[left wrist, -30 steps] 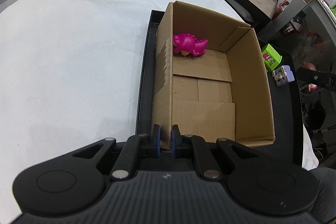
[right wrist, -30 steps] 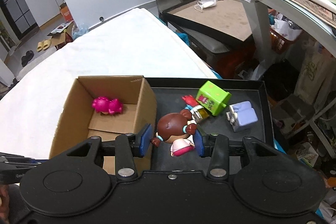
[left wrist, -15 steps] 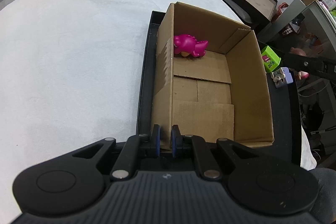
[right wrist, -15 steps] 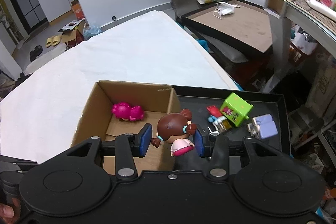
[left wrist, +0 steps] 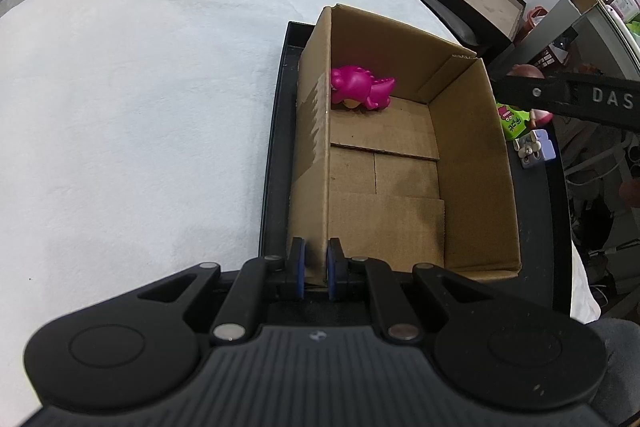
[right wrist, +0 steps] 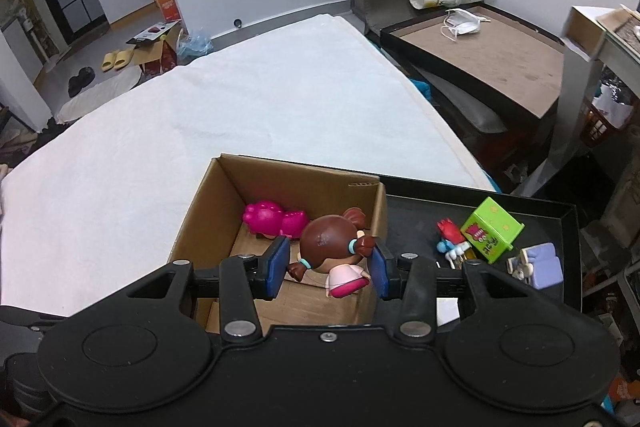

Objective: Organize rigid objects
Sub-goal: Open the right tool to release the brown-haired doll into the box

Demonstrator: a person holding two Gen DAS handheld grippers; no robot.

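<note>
1. A white-covered table [right wrist: 248, 115] fills most of both views, with a black tray [right wrist: 568, 219] sitting at its near edge.
2. An open cardboard box [left wrist: 472, 163] stands in the tray's left part, its flaps folded flat inside.
3. The left gripper [left wrist: 316, 269] pinches the box's near left wall, its blue pads closed tight on the cardboard edge.
4. The right gripper [right wrist: 328, 263] hovers above the box's near right corner, its pads clamped on a brown-haired doll [right wrist: 334, 247] in a pink dress, held in the air over the opening.
5. A magenta dinosaur toy [left wrist: 360, 87] lies on the box floor against the far left wall.
6. On the bare tray right of the box sit a green cube [right wrist: 492, 229], a lavender block toy [right wrist: 540, 265] and a small red-and-blue figure [right wrist: 450, 237], close together.
</note>
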